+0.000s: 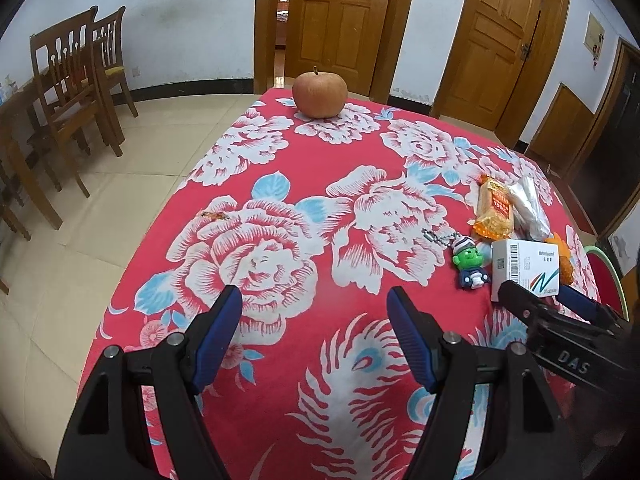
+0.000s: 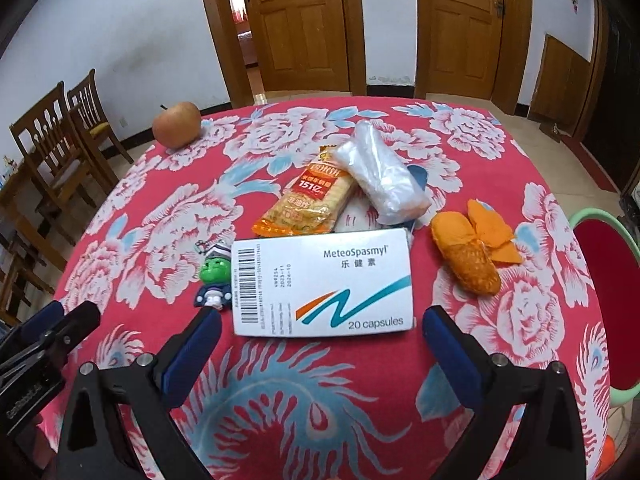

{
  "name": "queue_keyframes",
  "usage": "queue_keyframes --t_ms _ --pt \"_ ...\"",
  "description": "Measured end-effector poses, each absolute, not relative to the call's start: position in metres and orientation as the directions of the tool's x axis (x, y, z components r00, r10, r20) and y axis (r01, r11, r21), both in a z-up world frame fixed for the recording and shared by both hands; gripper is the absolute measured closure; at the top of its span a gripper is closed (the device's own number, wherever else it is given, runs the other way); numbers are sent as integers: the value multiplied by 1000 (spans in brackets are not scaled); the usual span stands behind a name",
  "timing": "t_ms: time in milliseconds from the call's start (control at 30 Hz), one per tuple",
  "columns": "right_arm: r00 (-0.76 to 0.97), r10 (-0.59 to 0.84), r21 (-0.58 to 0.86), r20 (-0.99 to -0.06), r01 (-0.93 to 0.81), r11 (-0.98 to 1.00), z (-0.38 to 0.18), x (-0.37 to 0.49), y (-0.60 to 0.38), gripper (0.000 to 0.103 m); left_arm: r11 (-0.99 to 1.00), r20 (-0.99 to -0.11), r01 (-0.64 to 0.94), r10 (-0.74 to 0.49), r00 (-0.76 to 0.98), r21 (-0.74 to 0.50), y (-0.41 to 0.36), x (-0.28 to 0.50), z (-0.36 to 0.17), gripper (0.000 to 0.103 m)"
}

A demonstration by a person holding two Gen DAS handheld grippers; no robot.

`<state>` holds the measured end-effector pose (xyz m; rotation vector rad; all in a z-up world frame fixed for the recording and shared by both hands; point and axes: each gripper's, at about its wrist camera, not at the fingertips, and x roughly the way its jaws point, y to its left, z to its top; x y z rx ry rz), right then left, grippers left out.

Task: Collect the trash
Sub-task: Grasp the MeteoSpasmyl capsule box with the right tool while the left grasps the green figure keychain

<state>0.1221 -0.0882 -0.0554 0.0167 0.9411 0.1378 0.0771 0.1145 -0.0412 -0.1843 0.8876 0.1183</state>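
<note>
A white capsule box [image 2: 324, 282] lies on the red flowered tablecloth [image 2: 280, 400], just ahead of my open, empty right gripper [image 2: 320, 344]. Behind it lie an orange snack wrapper [image 2: 306, 204], a crumpled clear plastic bag [image 2: 380, 176] and orange peel [image 2: 472, 252]. In the left wrist view the box [image 1: 524, 268], wrapper [image 1: 496, 212] and bag [image 1: 528, 204] sit at the right. My left gripper [image 1: 314, 320] is open and empty over bare cloth. A small wrapper scrap [image 1: 214, 215] lies at the left.
An apple [image 1: 319, 94] stands at the table's far edge. A green toy keychain [image 2: 216, 280] lies left of the box. Wooden chairs [image 1: 76, 92] stand at the left, a red stool [image 2: 604, 300] at the right. Wooden doors are behind.
</note>
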Motion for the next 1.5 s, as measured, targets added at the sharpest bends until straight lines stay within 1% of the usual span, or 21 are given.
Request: queue_keyframes --t_ms 167,267,467,667,733,967,1200,1300,1400,1467,1500 --pt "568 125 87 -813 -95 992 -62 127 -91 1 977 -781 -182 28 624 -111 115 77 -42 29" --pt "580 119 73 -806 -103 992 -60 125 -91 10 977 -782 -181 27 623 -110 114 77 -42 29" --pt "592 155 127 -791 -89 988 -52 117 -102 10 979 -782 -171 23 623 -107 110 77 -41 29" --pt "645 185 189 -741 -63 980 -27 94 -127 10 982 -779 -147 -3 627 -122 101 79 -38 29" --pt "662 181 204 -728 -43 978 -20 86 -140 10 984 -777 -136 -3 629 -115 95 81 -37 29" --pt "689 139 238 -711 50 970 -11 59 -186 10 990 -774 -58 -66 629 -131 68 95 -34 29" --pt "701 102 263 -706 125 957 -13 42 -226 10 995 -766 32 -90 636 -90 28 119 -32 29" --pt "703 101 280 -704 145 949 -16 38 -239 10 997 -773 54 -77 630 -56 13 131 -37 33" --pt "704 104 298 -702 158 941 -18 35 -248 10 998 -777 58 -46 628 -13 3 138 -43 40" --pt "706 106 307 -700 164 938 -19 34 -253 10 998 -785 57 -39 618 -5 1 142 -48 51" --pt "706 107 312 -700 168 935 -20 34 -257 10 998 -791 55 -40 610 -8 1 145 -50 53"
